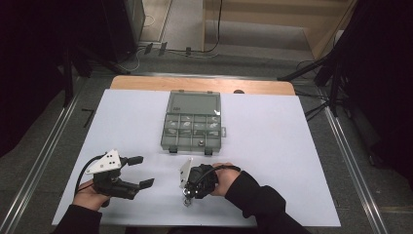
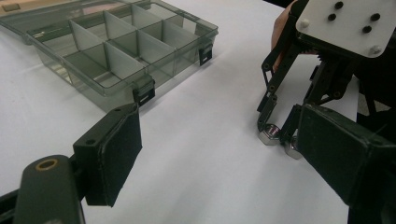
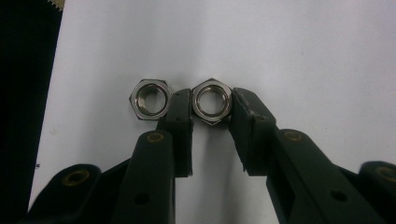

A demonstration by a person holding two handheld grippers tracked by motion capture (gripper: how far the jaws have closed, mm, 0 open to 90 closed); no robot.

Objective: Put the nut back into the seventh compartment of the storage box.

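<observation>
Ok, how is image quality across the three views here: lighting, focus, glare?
High view: dim surround, evenly lit white table, small parts soft. Left gripper view: near tongs blurred, organiser box fairly sharp. Right gripper view: the two nuts, gripped one and free one, sharp with bright glints; dark vignette at the left.

Two steel nuts (image 3: 149,99) (image 3: 212,100), one compartment box (image 1: 194,122), two claws (image 1: 141,171) (image 1: 187,199).

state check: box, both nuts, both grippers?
compartment box: lid open, lying flat on the table
nut between jaws: flat on table, right gripper closed on it
second nut: flat, free, just outside one jaw
right gripper: shut on nut
left gripper: open, holds nothing
</observation>
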